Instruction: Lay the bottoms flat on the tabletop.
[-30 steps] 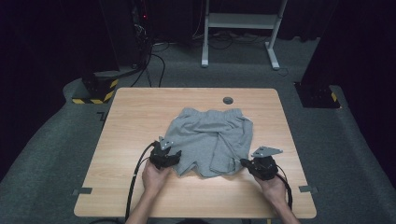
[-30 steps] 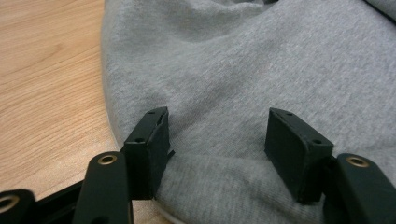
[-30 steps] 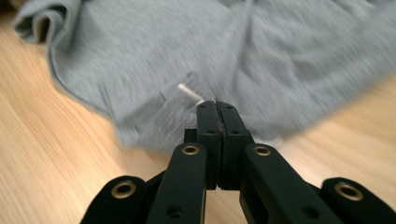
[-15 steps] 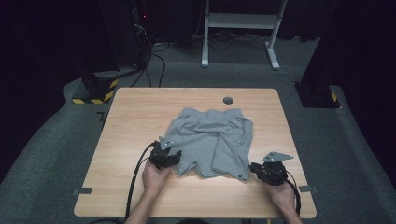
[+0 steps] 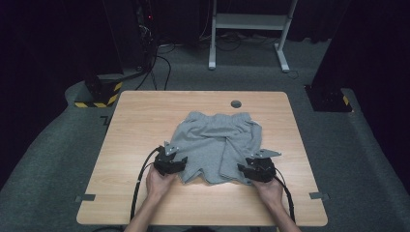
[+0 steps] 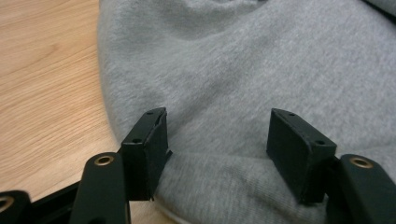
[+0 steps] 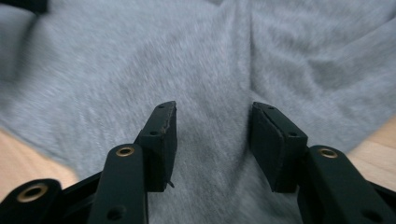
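Surface [image 5: 145, 121]: light wood-grain top, rectangular w/ rounded corners, stands on grey carpet floor [image 5: 58, 159]. Round dark grommet [image 5: 236, 104] set in top near far edge, centre. Grey shorts [image 5: 212, 145] lie crumpled directly on top, centre to near side, waistband toward far edge, leg hems toward near edge. Rest of wood bare.

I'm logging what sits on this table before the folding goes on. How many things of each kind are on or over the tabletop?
Grey shorts: 1
Hand-held grippers: 2, the left gripper and the right gripper, both at the shorts' near edge with jaws open
Round dark fitting in the table: 1
Total: 4
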A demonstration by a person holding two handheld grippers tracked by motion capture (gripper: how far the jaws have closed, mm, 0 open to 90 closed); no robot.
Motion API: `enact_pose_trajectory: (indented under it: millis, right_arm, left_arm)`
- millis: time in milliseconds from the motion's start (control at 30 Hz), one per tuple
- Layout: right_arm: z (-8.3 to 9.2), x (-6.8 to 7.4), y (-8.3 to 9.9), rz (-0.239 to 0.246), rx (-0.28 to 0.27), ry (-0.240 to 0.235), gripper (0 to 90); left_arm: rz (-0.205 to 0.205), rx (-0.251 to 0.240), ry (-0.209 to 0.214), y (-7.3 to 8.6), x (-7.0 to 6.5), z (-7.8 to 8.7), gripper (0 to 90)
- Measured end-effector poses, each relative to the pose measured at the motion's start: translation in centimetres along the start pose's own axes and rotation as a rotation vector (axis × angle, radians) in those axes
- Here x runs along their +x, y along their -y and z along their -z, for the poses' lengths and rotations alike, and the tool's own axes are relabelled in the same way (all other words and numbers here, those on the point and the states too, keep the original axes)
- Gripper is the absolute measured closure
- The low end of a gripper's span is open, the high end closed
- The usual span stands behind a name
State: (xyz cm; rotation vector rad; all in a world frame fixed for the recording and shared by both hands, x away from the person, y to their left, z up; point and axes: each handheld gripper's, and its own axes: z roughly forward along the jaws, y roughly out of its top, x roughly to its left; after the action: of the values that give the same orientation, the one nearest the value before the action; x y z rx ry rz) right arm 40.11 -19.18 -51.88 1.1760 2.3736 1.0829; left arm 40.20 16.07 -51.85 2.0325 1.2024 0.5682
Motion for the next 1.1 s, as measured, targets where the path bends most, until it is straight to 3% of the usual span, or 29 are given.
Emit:
enact_pose_trajectory:
  millis: [233,333,433,500,600,667,767,933,1100]
  right_arm:
    - [-0.4,0.6,0.2,0.029,-0.014,0.039,47.9]
    - [-0.4,0.6,0.2,0.025,-0.012,0.046,46.7]
    - [-0.4,0.6,0.2,0.026,-0.012,0.052,45.7]
    - [-0.4,0.6,0.2,0.021,-0.011,0.053,45.5]
    - [-0.4,0.6,0.2,0.022,-0.012,0.054,45.4]
    - [-0.4,0.6,0.2,0.020,-0.011,0.053,45.4]
    - [-0.4,0.6,0.2,0.020,-0.013,0.053,45.3]
    - [-0.4,0.6,0.2,0.020,-0.012,0.054,45.2]
    - [-0.4,0.6,0.2,0.020,-0.011,0.054,45.1]
  left_arm:
    - [0.037,-0.088,0.081,-0.5,-0.2,4.4,39.3]
    - [0.014,-0.092,0.113,-0.2,-1.1,6.0,38.8]
    - [-0.022,-0.063,0.147,0.7,-2.6,7.0,38.1]
    - [-0.047,-0.021,0.142,1.4,-3.4,7.1,37.4]
    - [-0.075,0.032,0.080,2.7,-4.4,7.0,36.9]
    - [-0.067,0.053,0.059,3.4,-4.5,6.8,37.1]
    - [-0.034,0.072,0.062,4.1,-4.2,6.4,39.6]
    - [-0.046,0.092,0.046,4.2,-3.8,5.8,54.8]
    - [-0.036,0.101,0.080,4.0,-3.5,5.6,73.1]
